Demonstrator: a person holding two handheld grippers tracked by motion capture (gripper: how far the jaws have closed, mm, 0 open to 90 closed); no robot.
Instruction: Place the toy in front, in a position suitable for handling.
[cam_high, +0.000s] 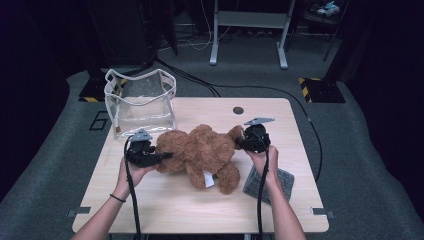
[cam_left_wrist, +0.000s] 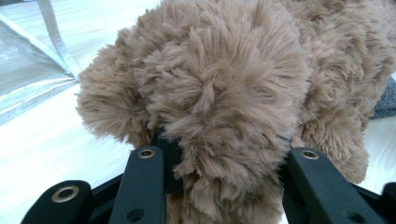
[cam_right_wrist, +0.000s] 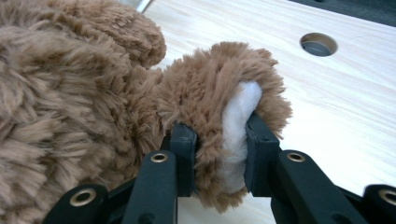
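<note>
Teddy bear (cam_left_wrist: 224, 93) fur hides left hand-held gripper (cam_left_wrist: 224, 154) pads; bear cropped at frame edges.

Brown teddy bear (cam_high: 200, 152), white-lined ear (cam_right_wrist: 238, 116)

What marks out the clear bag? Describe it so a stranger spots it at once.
Start at the wooden table and look to its far left corner. There, behind the brown teddy bear, stands the clear bag. It alone is see-through, upright and open-topped with white edging, unlike the flat grey pad.

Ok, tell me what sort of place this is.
Probably a lab or recording studio: a lone wooden table on grey carpet, cables trailing across the floor, and dark surroundings with a metal equipment stand behind.
</note>
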